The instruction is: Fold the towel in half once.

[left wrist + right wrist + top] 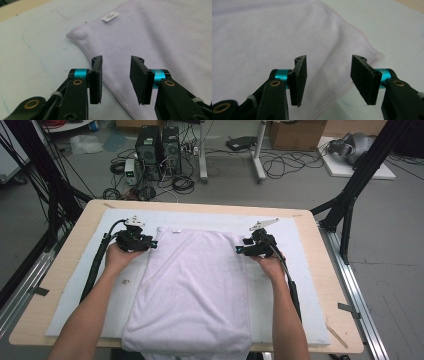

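Two grippers, left gripper (153, 243) and right gripper (239, 250), hover with jaws spread over the far side edges of the pale lilac terry towel (192, 285) lying flat on the white mat (295, 285), nothing gripped or folded yet.

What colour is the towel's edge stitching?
Pale pink stitching on the lilac-white towel; clearest in the right gripper view.

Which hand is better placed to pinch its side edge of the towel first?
Left, slightly. The left tool already straddles the stitched hem of the towel, jaws open with the edge between them. The right tool has open jaws too, but mostly over the cloth, its hem nearer one jaw.
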A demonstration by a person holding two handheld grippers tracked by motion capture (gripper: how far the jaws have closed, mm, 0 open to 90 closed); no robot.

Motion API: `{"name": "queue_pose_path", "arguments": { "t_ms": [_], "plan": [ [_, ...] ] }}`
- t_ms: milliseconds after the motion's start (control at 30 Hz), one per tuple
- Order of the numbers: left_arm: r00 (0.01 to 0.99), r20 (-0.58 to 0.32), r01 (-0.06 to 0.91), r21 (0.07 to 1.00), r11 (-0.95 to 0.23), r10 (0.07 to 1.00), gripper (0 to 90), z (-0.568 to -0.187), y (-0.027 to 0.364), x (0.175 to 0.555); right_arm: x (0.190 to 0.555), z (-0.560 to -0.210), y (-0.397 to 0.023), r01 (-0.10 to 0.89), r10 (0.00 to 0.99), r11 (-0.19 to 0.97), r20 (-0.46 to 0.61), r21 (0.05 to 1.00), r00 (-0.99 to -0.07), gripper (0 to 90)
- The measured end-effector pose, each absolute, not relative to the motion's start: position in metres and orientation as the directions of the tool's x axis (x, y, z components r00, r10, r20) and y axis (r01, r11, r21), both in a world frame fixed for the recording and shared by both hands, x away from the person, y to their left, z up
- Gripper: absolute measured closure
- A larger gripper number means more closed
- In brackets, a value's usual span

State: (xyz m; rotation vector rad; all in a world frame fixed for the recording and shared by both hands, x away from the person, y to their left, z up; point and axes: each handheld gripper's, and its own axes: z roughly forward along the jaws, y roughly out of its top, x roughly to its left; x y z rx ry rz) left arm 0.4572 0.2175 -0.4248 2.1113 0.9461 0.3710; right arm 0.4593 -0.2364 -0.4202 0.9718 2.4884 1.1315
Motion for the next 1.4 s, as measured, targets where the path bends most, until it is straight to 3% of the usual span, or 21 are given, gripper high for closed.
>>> {"name": "queue_pose_path", "arguments": {
  "t_ms": [167, 233, 300, 400, 467, 567, 900, 1133, 1300, 1400],
  "plan": [
    [0.661, -0.002, 0.516, 0.728, -0.452, 0.751, 62.5, -0.439, 0.206, 0.457, 0.461, -0.43, -0.235, 0.505, 0.683, 0.472, 0.062, 0.723, -0.728, 50.6],
    [0.654, 0.008, 0.517, 0.725, -0.455, 0.757, 67.0, -0.439, 0.205, 0.457, 0.461, -0.434, -0.233, 0.51, 0.687, 0.491, 0.046, 0.707, -0.725, 51.7],
    [0.665, 0.018, 0.507, 0.722, -0.47, 0.746, 78.0, -0.439, 0.204, 0.456, 0.461, -0.438, -0.232, 0.519, 0.693, 0.503, 0.035, 0.691, -0.72, 54.4],
    [0.673, 0.049, 0.495, 0.712, -0.498, 0.738, 85.0, -0.437, 0.201, 0.454, 0.459, -0.44, -0.231, 0.504, 0.704, 0.509, -0.001, 0.697, -0.71, 63.5],
    [0.668, 0.043, 0.5, 0.713, -0.491, 0.743, 87.0, -0.436, 0.202, 0.454, 0.458, -0.439, -0.232, 0.514, 0.705, 0.503, 0.014, 0.695, -0.709, 76.2],
    [0.674, 0.032, 0.503, 0.712, -0.49, 0.738, 89.6, -0.434, 0.204, 0.454, 0.458, -0.438, -0.232, 0.518, 0.696, 0.505, 0.029, 0.691, -0.718, 83.7],
    [0.671, 0.018, 0.467, 0.766, -0.441, 0.741, 89.8, -0.412, 0.218, 0.446, 0.449, -0.408, -0.236, 0.468, 0.672, 0.477, 0.034, 0.744, -0.739, 85.6],
    [0.699, 0.024, 0.394, 0.821, -0.414, 0.714, 89.8, -0.384, 0.232, 0.42, 0.424, -0.376, -0.237, 0.416, 0.614, 0.458, 0.059, 0.785, -0.787, 85.6],
    [0.715, 0.026, 0.393, 0.811, -0.434, 0.698, 89.6, -0.388, 0.236, 0.409, 0.406, -0.374, -0.235, 0.384, 0.585, 0.508, 0.018, 0.771, -0.811, 85.5],
    [0.715, 0.029, 0.386, 0.817, -0.429, 0.699, 86.1, -0.398, 0.224, 0.418, 0.411, -0.383, -0.237, 0.42, 0.609, 0.496, 0.04, 0.76, -0.792, 85.3]
  ]
}}
